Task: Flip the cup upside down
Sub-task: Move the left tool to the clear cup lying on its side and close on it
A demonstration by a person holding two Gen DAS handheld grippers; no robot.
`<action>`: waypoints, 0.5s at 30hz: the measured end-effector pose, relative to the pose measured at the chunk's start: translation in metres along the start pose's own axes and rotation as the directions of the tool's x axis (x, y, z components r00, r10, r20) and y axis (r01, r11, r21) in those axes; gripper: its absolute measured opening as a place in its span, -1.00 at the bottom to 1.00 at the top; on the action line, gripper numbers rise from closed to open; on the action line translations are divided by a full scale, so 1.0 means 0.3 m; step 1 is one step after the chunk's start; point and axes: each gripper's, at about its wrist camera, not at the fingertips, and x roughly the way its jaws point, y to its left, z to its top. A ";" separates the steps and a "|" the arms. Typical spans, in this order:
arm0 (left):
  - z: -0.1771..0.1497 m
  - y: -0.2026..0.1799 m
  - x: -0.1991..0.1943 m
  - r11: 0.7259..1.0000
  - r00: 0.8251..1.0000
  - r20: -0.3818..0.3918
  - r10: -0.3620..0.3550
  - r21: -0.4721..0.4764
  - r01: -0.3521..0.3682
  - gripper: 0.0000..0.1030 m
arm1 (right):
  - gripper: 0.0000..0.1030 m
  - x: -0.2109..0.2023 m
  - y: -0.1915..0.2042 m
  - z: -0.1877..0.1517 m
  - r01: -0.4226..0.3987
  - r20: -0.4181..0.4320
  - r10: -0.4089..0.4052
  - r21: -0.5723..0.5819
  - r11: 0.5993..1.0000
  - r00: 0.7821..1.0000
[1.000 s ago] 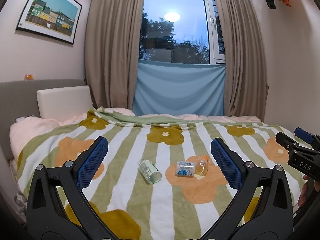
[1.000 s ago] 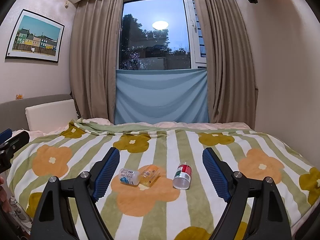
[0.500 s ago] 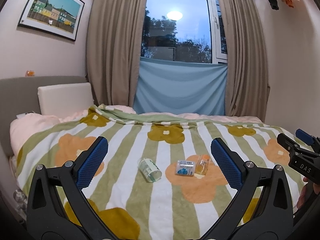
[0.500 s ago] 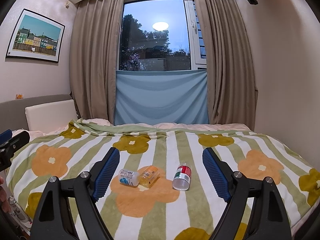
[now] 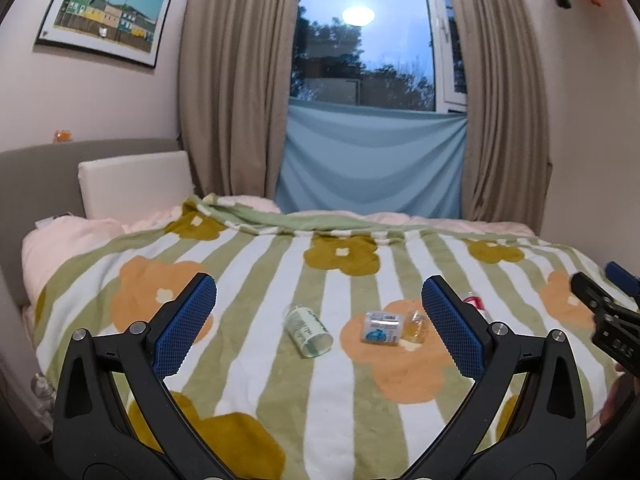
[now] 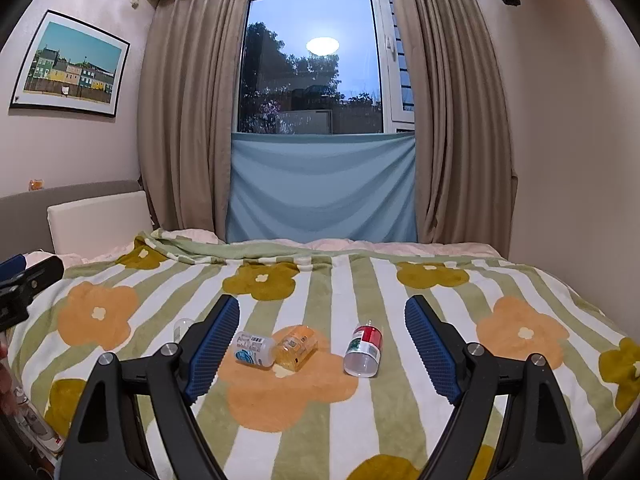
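Four small clear cups lie on their sides on the flowered blanket [image 6: 520,280], and nothing marks which one is to be turned over. In the left wrist view a green-labelled cup [image 5: 308,330] sits at centre frame, squarely between the blue pads, its long axis slanting from upper left to lower right with the open mouth toward the camera. In the right wrist view a red-and-green cup [image 6: 364,349] lies right of centre, between the pads and closer to the right one; its axis runs nearly straight away from the camera, mouth nearest.

Between these two, on an orange flower, a blue-labelled cup [image 6: 254,349] and an orange cup [image 6: 297,347] rest just beside each other, perhaps touching.

The left gripper [image 5: 319,326] is spread wide and holds nothing; the right gripper [image 6: 322,354] is likewise wide apart and empty. Both hang short of the cups, well clear of them.

Judging by alignment, each hand is nearer to its own cup. The green-labelled one lies skewed to the left fingers, so a grasp across its body would likely need some wrist rotation first; the red one would be pinched across its sides as it lies.
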 end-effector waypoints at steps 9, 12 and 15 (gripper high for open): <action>0.007 0.074 0.430 0.999 0.969 -0.245 0.030 -0.019 -0.035 0.99 | 0.60 0.087 -0.011 -0.036 -0.043 -0.038 0.043 -0.006 0.999 0.998; -0.019 0.084 0.611 0.999 0.940 -0.339 0.038 -0.004 -0.042 0.99 | 0.60 0.137 -0.009 -0.064 -0.057 -0.069 0.056 -0.010 0.998 0.996; -0.077 0.095 0.818 0.999 0.880 -0.475 0.020 -0.013 -0.030 0.99 | 0.60 0.181 -0.001 -0.090 -0.070 -0.095 0.068 -0.023 0.997 0.993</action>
